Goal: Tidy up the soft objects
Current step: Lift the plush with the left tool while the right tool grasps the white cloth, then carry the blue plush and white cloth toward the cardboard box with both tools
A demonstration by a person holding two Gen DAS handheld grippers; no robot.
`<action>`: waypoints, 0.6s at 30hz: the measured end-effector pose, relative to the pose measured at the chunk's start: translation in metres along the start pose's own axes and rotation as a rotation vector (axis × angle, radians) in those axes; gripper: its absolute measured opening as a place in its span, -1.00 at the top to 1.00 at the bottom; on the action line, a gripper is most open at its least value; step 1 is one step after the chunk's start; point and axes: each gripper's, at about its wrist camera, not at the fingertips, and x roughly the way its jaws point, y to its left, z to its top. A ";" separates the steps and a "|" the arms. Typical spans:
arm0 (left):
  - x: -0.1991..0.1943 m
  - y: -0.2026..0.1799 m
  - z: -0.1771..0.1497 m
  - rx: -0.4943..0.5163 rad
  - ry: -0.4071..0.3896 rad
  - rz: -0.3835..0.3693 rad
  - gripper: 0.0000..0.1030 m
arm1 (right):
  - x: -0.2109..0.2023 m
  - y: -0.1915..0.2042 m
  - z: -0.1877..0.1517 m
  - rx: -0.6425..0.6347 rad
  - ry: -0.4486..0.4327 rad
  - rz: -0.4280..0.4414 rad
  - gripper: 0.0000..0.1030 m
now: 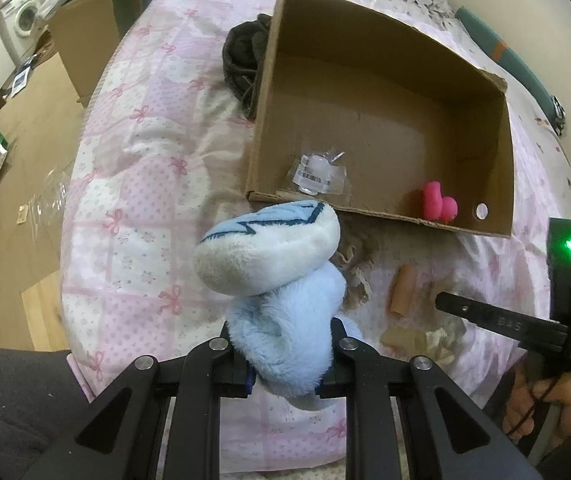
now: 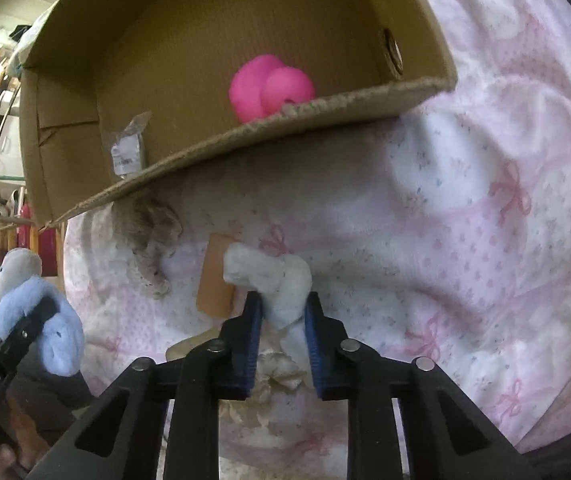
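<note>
**quiltwatcher:** Plushie check, anyone? The left tongs [image 1: 281, 354] are clamped on the blue plush toy [image 1: 273, 280], squeezing its fluffy lower part, and the white-and-blue head sticks out past the tips toward the near wall of the cardboard box [image 1: 501, 152]. The box sits on the bed [image 1: 133, 184] further in from the near edge, with a pink toy [image 1: 439, 202] already in its near right corner and a small plastic packet [image 1: 319, 172] near the front wall. Is the right side doing anything?

**foamfan:** Yep. The right tongs [image 2: 283, 308] are pinching a white fluffy wad [image 2: 273, 280], with the blue pads [image 2: 251, 320] pressed in on both sides of it. It's on the quilt a bit short of the box's front wall, and the wad's long axis runs from the tips up and to the left, toward the box, so it's gripped low on one end. Just left of it there's a tan tube piece [image 2: 217, 280] lying flat, long axis pointing at the box too, and a beige frilly scrap [image 2: 151, 236] tucked against the box's front edge.

**quiltwatcher:** So what's the key bit for the next move?

**foamfan:** My guess is that the box opening is straight ahead of both tongs and above the quilt level, so each load has to clear that front wall. The right hand [image 1: 545, 404] looks nearer the pink toy's corner, the left nearer the packet side. Can't tell how firmly the wad is caught.
</note>
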 end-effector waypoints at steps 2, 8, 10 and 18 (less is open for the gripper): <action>0.000 0.002 0.000 -0.007 -0.002 0.005 0.65 | -0.005 0.001 0.000 -0.006 -0.024 0.010 0.58; -0.006 0.014 0.004 -0.059 -0.028 0.009 0.65 | -0.043 0.002 -0.004 0.013 -0.174 0.080 0.58; -0.006 0.018 0.005 -0.077 -0.022 -0.001 0.65 | -0.051 0.001 -0.007 0.015 -0.201 0.107 0.58; -0.003 0.034 0.007 -0.181 0.020 -0.138 0.65 | -0.078 -0.005 -0.016 0.014 -0.255 0.216 0.58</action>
